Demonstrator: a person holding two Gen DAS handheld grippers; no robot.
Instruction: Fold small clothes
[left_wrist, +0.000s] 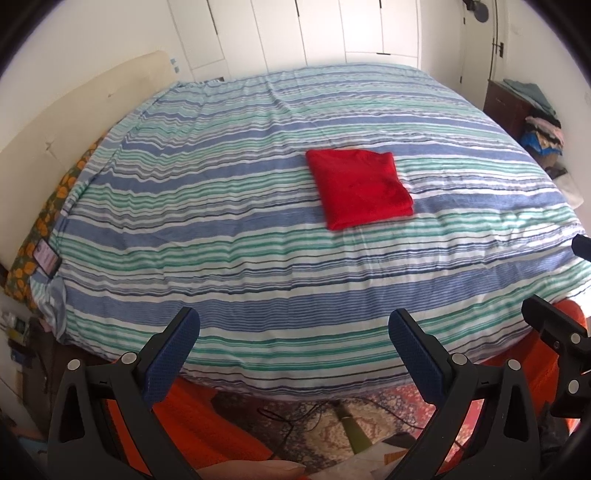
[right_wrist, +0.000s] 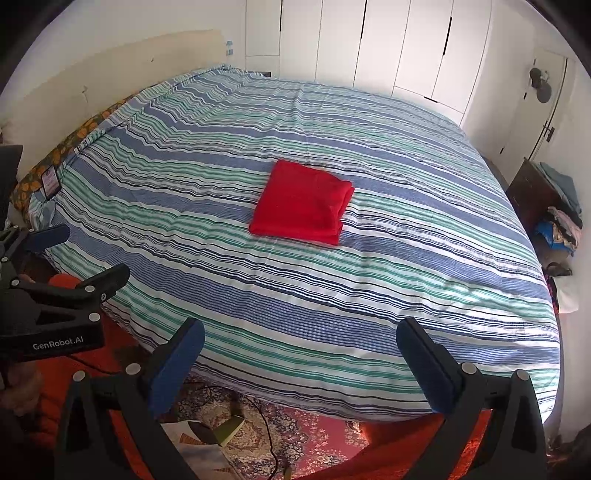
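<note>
Black claw (right_wrist: 301, 354) frames, blue textured pads, silver screws, "GenRobot.AI" lettering.

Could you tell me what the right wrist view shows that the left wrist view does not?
Only the right wrist view shows the left gripper's "GenRobot.AI" label and the folded paper on the rug. Only the left wrist view shows a fingertip at its bottom edge. Both show the folded red garment lying on the striped bedspread, untouched, with both grippers open.

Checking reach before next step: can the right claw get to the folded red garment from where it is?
Probably yes. The right claw is open and empty at the near edge of the bed, and only bare striped bedspread lies between it and the red garment. Nothing blocks the way.
</note>
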